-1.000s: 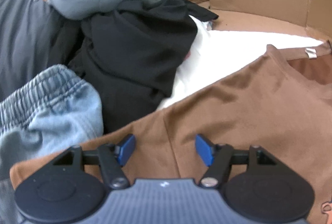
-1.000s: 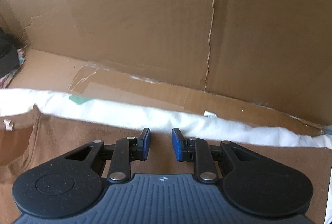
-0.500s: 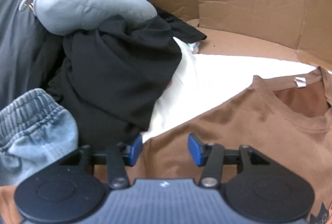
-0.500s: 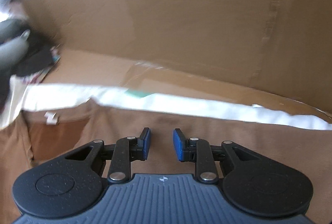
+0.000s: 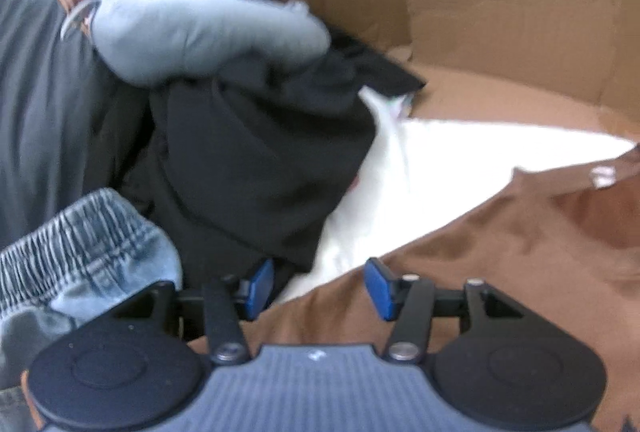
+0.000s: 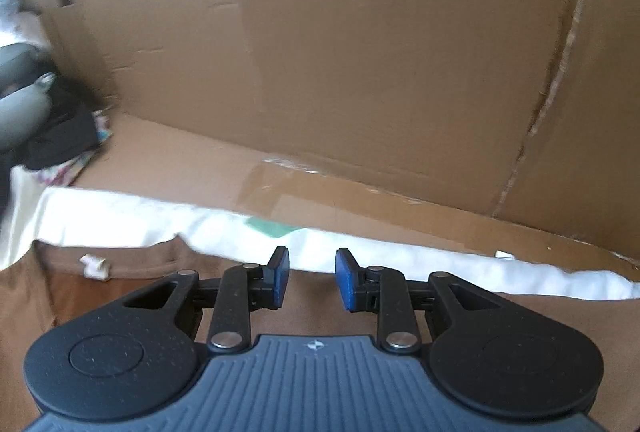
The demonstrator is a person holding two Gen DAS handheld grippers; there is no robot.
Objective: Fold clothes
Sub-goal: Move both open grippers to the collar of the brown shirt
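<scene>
Left gripper (image 5: 318,288) released over brown shirt (image 5: 500,252); right gripper (image 6: 308,278) likewise released, nothing between pads. Small white neck label (image 6: 95,265), writing unreadable.

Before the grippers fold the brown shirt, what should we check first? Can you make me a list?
1. Left gripper empty: ok, jaws apart, nothing pinched.
2. Right gripper empty: ok, a gap shows between its pads, nothing in it.
3. Brown shirt lying flat: cannot tell, only part of it shows and the picture is blurred.
4. Shirt collar found: ok, the neck label shows at the left in the right wrist view.
5. Shirt free of the black garment: cannot tell, the black garment hangs close to the shirt's edge by the left gripper.
6. White cloth under the shirt: ok, it shows beyond the shirt's far edge.
</scene>
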